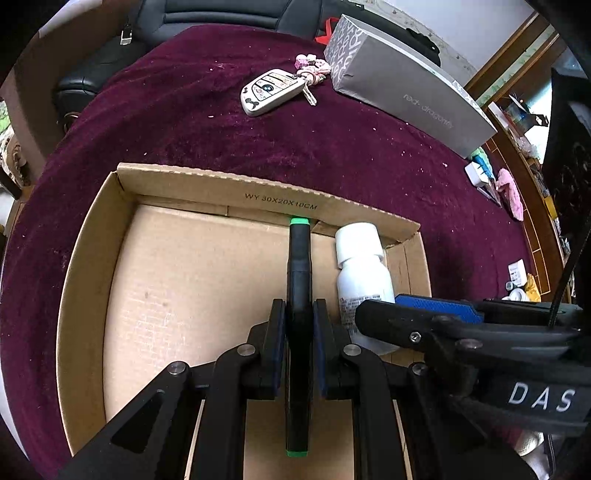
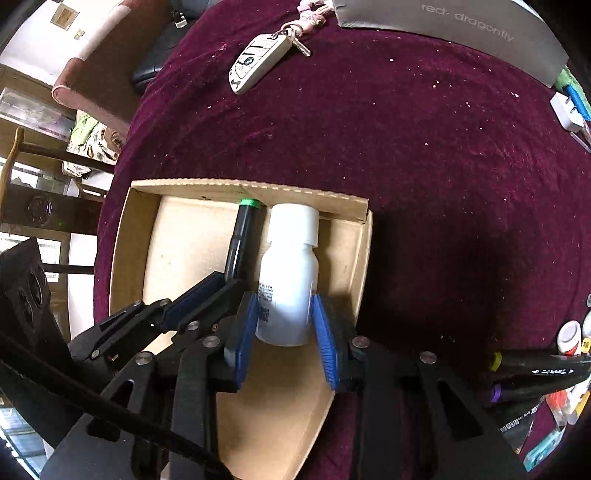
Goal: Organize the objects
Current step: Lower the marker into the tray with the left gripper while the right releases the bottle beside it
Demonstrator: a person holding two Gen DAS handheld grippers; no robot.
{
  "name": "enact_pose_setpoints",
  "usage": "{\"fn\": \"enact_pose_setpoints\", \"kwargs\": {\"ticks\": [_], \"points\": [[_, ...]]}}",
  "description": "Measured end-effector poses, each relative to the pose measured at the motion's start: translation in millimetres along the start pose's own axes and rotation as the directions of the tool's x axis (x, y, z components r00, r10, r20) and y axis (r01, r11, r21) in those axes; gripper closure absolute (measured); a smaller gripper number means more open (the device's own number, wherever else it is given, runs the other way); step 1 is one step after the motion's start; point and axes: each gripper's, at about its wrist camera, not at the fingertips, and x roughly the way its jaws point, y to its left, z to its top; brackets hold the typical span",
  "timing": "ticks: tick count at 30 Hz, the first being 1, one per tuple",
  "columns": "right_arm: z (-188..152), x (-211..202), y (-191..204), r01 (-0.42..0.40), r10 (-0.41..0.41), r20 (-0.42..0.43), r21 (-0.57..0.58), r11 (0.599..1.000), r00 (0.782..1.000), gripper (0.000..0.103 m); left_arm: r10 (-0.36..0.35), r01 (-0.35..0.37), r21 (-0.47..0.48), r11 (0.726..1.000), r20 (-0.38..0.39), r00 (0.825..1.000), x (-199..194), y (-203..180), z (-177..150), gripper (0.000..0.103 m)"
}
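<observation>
An open cardboard box (image 1: 85, 258) (image 2: 122, 236) sits on a maroon cloth. My left gripper (image 1: 299, 314) is shut on a black marker with green ends (image 1: 299, 251), which lies lengthwise inside the box; the marker also shows in the right wrist view (image 2: 242, 236). A white bottle (image 1: 360, 266) (image 2: 290, 273) lies in the box right of the marker. My right gripper (image 2: 284, 317) straddles the bottle's base; its blue pads (image 2: 327, 339) stand slightly apart from the bottle, so it is open. The right gripper also shows in the left wrist view (image 1: 384, 314).
A car key fob with a pink charm (image 1: 271, 90) (image 2: 258, 59) lies on the cloth beyond the box. A long grey box (image 1: 406, 85) (image 2: 461, 33) stands at the back right. Markers and small bottles (image 2: 535, 373) lie at the right. A black chair (image 1: 221, 14) is behind.
</observation>
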Motion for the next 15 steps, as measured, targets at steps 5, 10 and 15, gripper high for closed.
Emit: {"fn": "enact_pose_setpoints", "kwargs": {"ticks": [5,10,15], "points": [[-2.3,-1.2,-5.9,-0.018,0.018,0.008,0.026,0.999,1.0,0.074,-0.031,0.032,-0.054,0.998,0.025,0.999,1.0,7.0,1.3,0.091],[-5.2,-7.7,-7.0,-0.025,0.023,0.043,0.042,0.999,0.999,0.073,-0.105,0.107,-0.115,0.988,0.025,0.994,-0.9,14.6,0.5,0.075],[-16.1,-29.3,-13.1,-0.056,0.05,0.102,0.056,0.997,0.994,0.073,-0.121,0.13,-0.19,0.973,0.059,0.991,-16.7,21.7,-13.6,0.057]]}}
